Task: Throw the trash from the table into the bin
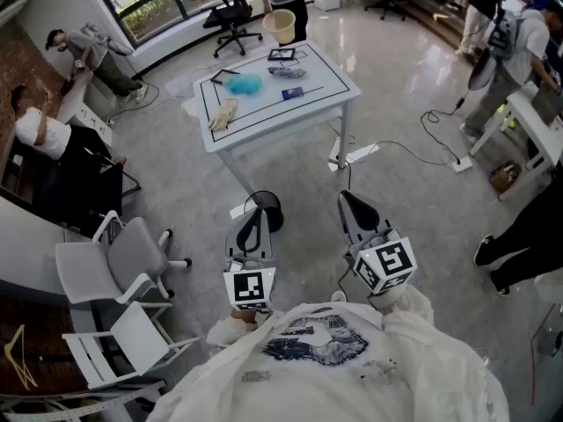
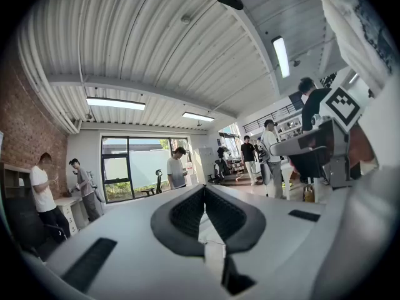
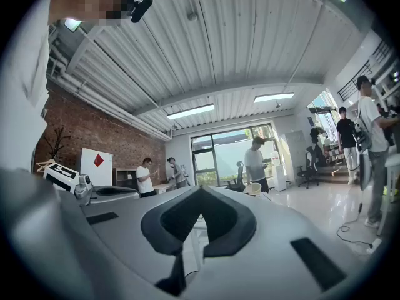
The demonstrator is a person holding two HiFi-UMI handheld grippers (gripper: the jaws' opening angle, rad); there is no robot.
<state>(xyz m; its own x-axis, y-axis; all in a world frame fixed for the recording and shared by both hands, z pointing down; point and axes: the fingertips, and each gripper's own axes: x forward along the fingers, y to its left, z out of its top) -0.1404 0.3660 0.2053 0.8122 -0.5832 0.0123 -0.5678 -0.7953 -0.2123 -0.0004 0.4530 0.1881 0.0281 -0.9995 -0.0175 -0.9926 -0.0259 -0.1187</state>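
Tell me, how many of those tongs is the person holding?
2. The left tongs sit low in the head view, left of centre; the right tongs are beside them, right of centre. Both are shut and empty. None seem hidden.

Two hand-held grippers [image 1: 255, 214] [image 1: 348, 203], one white table [image 1: 327, 79], one bin [image 1: 280, 26], two white-framed chairs [image 1: 132, 258] [image 1: 132, 339]

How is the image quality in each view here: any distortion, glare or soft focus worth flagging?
Head view: wide-angle bending at the edges, glare on the glossy floor, table sharp. Left gripper view: heavy fisheye, black corners, left claw slightly soft up close. Right gripper view: same fisheye, window bright, room evenly lit.
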